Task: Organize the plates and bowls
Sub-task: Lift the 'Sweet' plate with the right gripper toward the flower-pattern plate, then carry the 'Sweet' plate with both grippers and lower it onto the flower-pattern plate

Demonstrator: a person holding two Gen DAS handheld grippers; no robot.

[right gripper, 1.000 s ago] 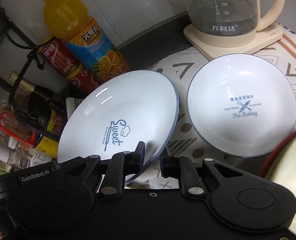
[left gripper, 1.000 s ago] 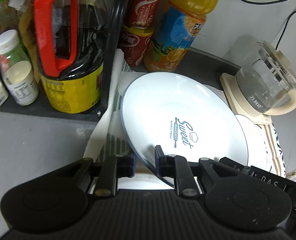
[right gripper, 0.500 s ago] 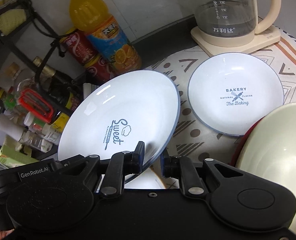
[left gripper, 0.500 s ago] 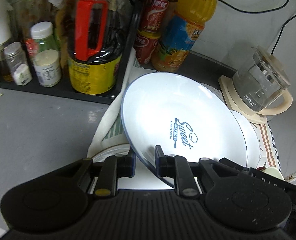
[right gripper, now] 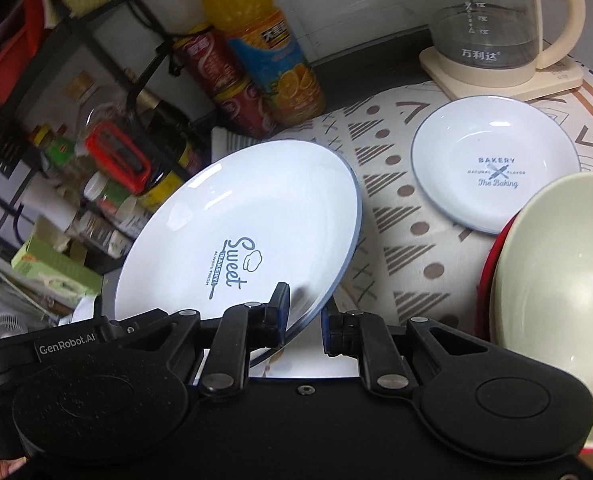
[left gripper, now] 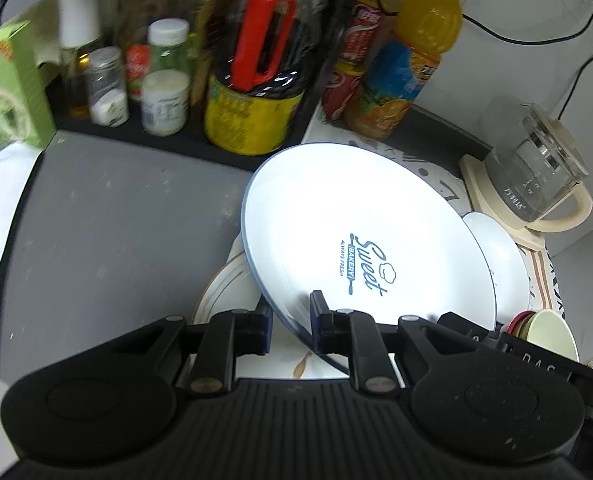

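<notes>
L gripper (left gripper: pixel 290 322) was clamped on the near rim of the "Sweet Bakery" plate (left gripper: pixel 360 236), one finger under the rim and one on top. R gripper (right gripper: pixel 304 318) bracketed the same plate (right gripper: pixel 240 236) at its near-right rim; its left finger pressed the upper face, but whether the right finger touched the underside I couldn't tell, so grip there is uncertain. Both hands sat at the plate's near edge, so neither was clearly closer.

The plate was held off the counter and tilted, far edge up and away from both grippers, face toward the cams. Directly below the L gripper, partly hidden by the held plate, lay a gold-rimmed plate (left gripper: pixel 224 292) w/ a leaf print, flat on the counter. That looks like the key relation: the likely stack target was straight down and slightly near-left of the held plate, so the next move prob. calls for levelling and lowering.

Further out, to the right, a smaller "Bakery" dish (right gripper: pixel 494 164) sat flat on the patterned mat (right gripper: pixel 400 216), well apart from the held plate. Stacked bowls (right gripper: pixel 556 264), pale green nested in red, stood close by on the R gripper's right. Behind were the glass kettle (right gripper: pixel 484 20), an orange drink bottle (right gripper: pixel 256 40) and the condiment rack (left gripper: pixel 168 80).
</notes>
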